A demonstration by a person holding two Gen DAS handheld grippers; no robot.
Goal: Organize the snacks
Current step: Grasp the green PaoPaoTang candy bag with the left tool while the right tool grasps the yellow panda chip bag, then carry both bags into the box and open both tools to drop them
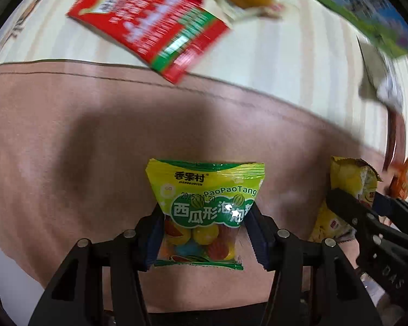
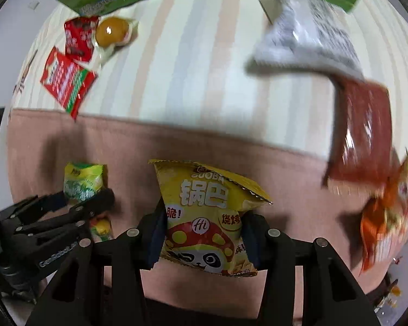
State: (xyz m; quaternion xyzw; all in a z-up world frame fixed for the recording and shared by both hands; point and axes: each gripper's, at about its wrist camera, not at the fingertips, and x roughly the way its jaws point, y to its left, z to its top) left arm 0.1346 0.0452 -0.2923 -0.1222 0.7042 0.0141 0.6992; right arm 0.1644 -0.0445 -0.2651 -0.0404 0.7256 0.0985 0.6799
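Green candy bag [image 1: 204,203] fills left hand-held gripper [image 1: 204,231], yellow snack bag [image 2: 206,217] the right hand-held gripper [image 2: 204,236] (background blurred).

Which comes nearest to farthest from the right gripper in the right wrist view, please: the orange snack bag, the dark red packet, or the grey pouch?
From the right gripper, which is clamped on the yellow snack bag:
1. Orange snack bag, low on the right.
2. Dark red packet, above it on the right.
3. Grey pouch, upper right, on the striped cloth.

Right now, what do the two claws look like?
Both claws are black. The left claw and right claw each have two angular black fingers with dark blue pads and round silver pins. White lettering runs along the left one's side.
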